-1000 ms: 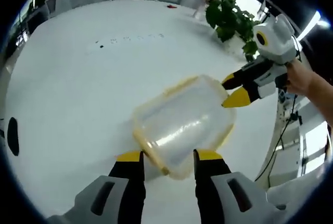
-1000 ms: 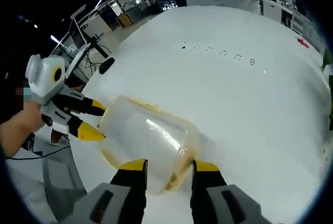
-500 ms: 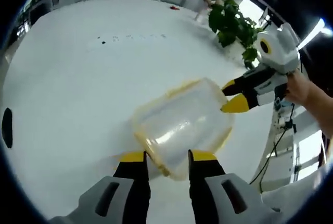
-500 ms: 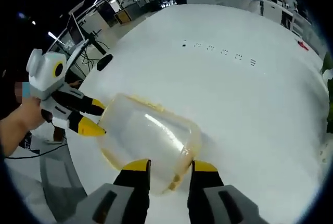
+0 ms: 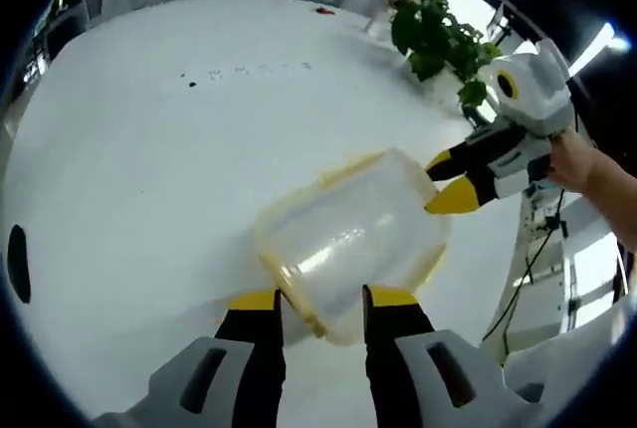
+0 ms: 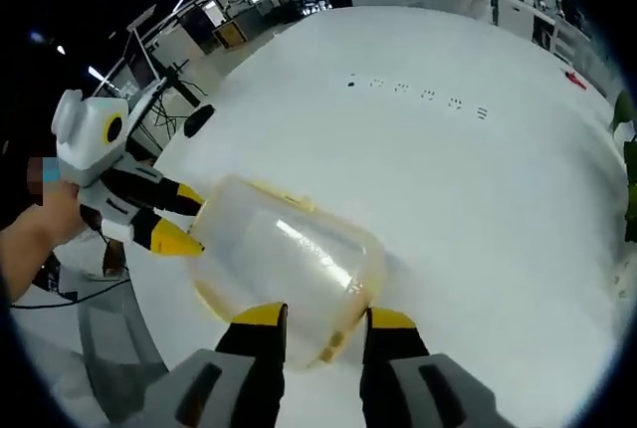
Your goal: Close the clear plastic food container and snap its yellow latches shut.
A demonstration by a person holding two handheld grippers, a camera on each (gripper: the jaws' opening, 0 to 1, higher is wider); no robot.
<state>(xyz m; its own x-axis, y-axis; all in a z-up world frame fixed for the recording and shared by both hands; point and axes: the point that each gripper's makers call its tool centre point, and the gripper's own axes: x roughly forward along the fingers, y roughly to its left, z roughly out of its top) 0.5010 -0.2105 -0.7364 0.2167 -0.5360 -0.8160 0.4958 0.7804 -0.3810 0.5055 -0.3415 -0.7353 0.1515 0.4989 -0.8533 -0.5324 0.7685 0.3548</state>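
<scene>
- The clear plastic food container with yellow rim latches (image 5: 348, 239) sits on the white table (image 5: 149, 149), between both grippers.
- Left gripper (image 5: 317, 301) and right gripper (image 6: 316, 317) each stand spread, straddling opposite container ends.
- Probably light, slick, flexible: press at the latches.

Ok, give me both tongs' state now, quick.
Left tongs: open, straddling one end of the clear container.
Right tongs: open, straddling the container's opposite end.
</scene>
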